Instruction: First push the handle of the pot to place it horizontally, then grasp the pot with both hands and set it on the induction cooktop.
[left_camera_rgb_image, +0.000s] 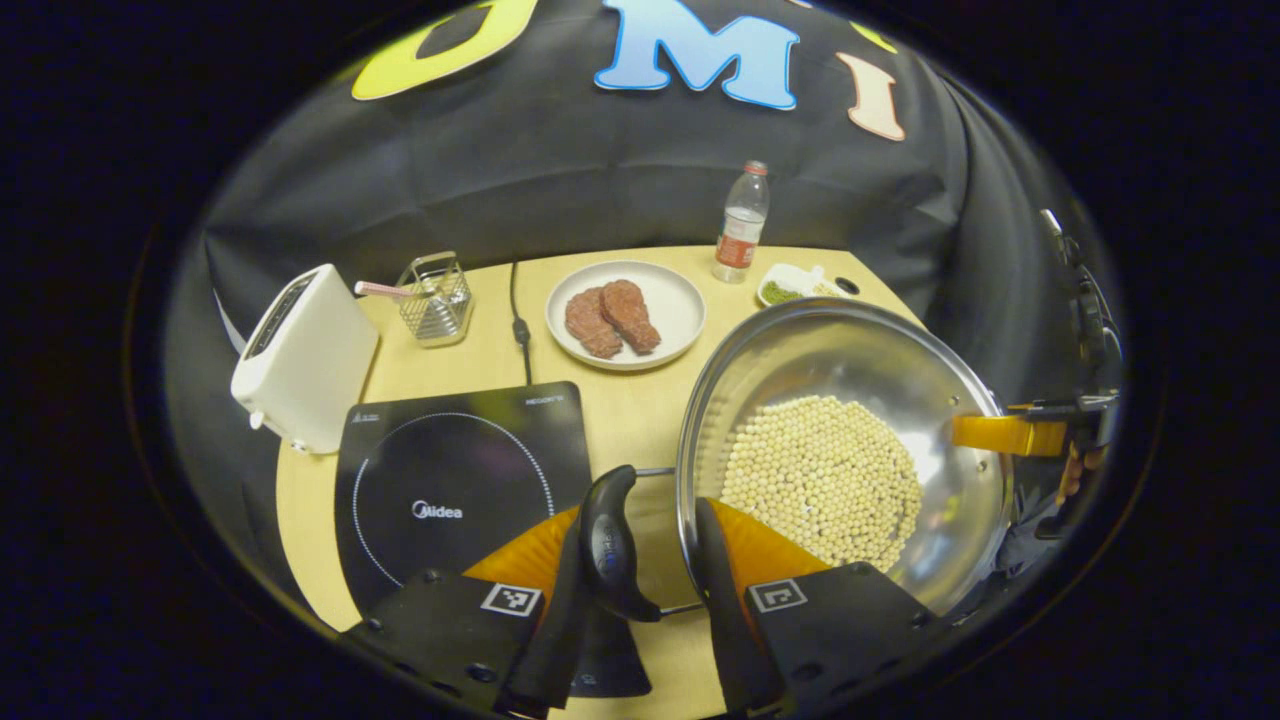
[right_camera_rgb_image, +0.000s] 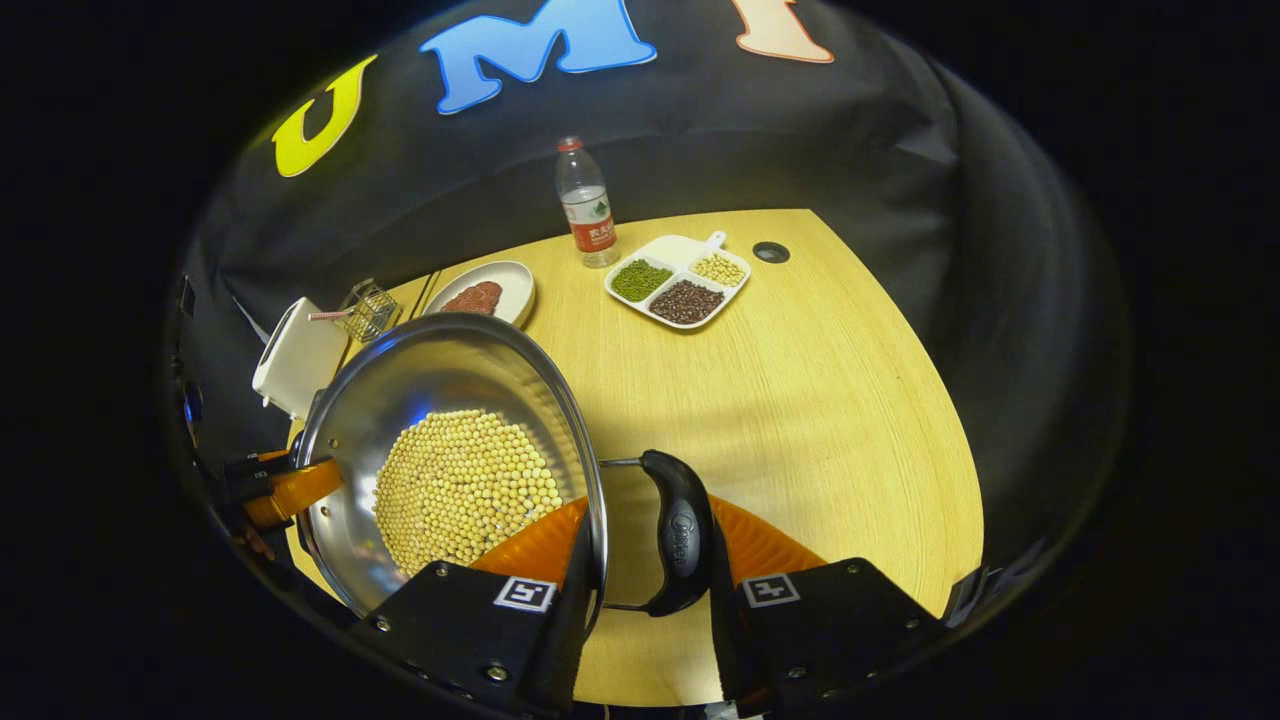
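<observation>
A steel pot (left_camera_rgb_image: 850, 350) holding a layer of soybeans (left_camera_rgb_image: 820, 480) sits to the right of the black induction cooktop (left_camera_rgb_image: 450, 490), beside it rather than over it. In the left gripper view my left gripper (left_camera_rgb_image: 650, 530) is shut across the pot's black side handle (left_camera_rgb_image: 610, 540) and rim, one finger inside the wall. The right gripper (left_camera_rgb_image: 1010, 435) holds the far side. In the right gripper view my right gripper (right_camera_rgb_image: 650, 530) clamps the other black handle (right_camera_rgb_image: 680, 530) and the pot's (right_camera_rgb_image: 450, 370) rim the same way, with the left gripper (right_camera_rgb_image: 290, 490) across the beans (right_camera_rgb_image: 460, 490).
A white toaster (left_camera_rgb_image: 300, 355) and a wire basket (left_camera_rgb_image: 435, 295) stand behind the cooktop, with its cable (left_camera_rgb_image: 518, 320) beside them. A plate of meat (left_camera_rgb_image: 625, 315), a water bottle (left_camera_rgb_image: 742, 225) and a divided dish of beans (right_camera_rgb_image: 680, 275) sit at the back of the wooden table (right_camera_rgb_image: 820, 400).
</observation>
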